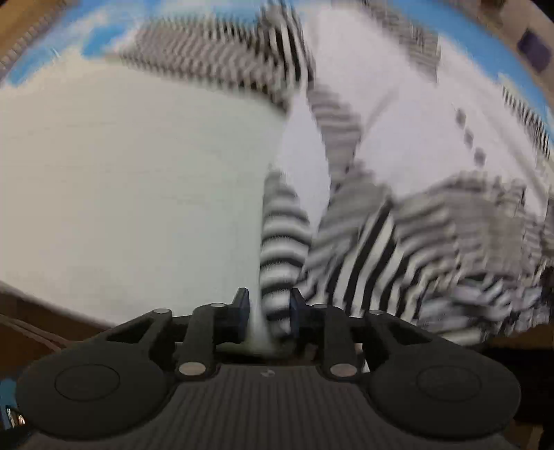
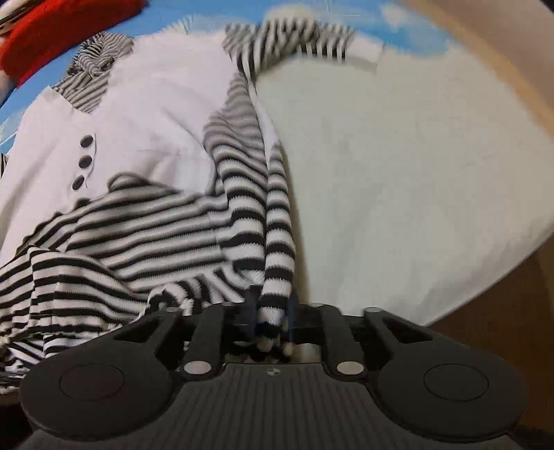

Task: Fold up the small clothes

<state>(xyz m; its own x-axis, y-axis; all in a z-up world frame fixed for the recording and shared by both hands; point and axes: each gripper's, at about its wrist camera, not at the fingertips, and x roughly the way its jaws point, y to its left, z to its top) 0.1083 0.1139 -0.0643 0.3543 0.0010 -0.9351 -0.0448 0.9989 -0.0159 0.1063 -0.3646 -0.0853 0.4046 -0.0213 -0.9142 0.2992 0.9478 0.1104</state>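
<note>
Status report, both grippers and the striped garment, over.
Left gripper shut on black-and-white striped knit garment. Right gripper shut on its striped sleeve. Nothing in the way.

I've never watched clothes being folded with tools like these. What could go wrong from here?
Each tool pinches only a narrow bunch of striped fabric: the left tool and the right tool could both lose it. The striped garment is rumpled over the white one with buttons, so pulling might drag both and fold in creases.

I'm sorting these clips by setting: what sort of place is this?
Probably a home folding spot: a striped garment with dark buttons lies on a white cloth over a sky-print cover.
</note>
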